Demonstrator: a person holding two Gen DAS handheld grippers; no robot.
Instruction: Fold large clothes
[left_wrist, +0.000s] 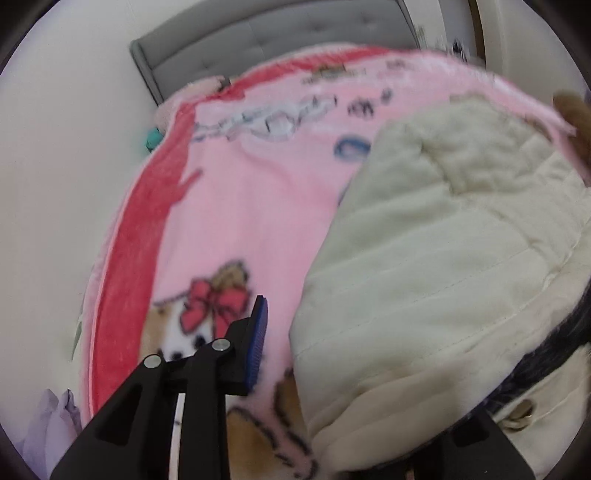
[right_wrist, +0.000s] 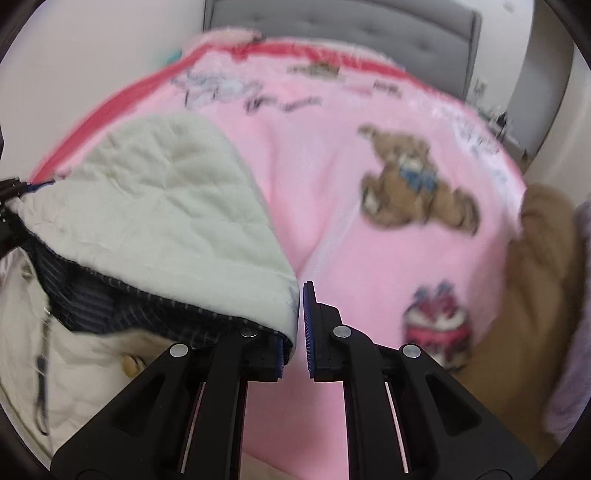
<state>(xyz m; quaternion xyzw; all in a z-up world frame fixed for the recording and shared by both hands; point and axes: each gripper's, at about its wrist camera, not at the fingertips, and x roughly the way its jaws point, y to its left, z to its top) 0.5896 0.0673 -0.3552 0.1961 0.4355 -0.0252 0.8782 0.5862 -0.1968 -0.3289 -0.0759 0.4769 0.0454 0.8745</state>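
A cream quilted coat (left_wrist: 424, 258) with a dark striped lining (left_wrist: 546, 350) lies on a pink teddy-bear blanket (left_wrist: 258, 221). In the left wrist view my left gripper (left_wrist: 354, 354) stands wide open; its left finger (left_wrist: 255, 339) is over the blanket and the coat drapes over the right finger, which is hidden. In the right wrist view the coat (right_wrist: 166, 206) lies at the left, its lining (right_wrist: 110, 295) showing. My right gripper (right_wrist: 295, 332) has its jaws close together, and the coat's edge hangs over the left finger; a narrow gap shows.
A grey tufted headboard (right_wrist: 332, 22) stands behind the bed. White walls (left_wrist: 55, 184) flank it. A brown plush toy (right_wrist: 539, 266) lies at the blanket's right edge. Lilac fabric (left_wrist: 51, 424) shows at the lower left of the left wrist view.
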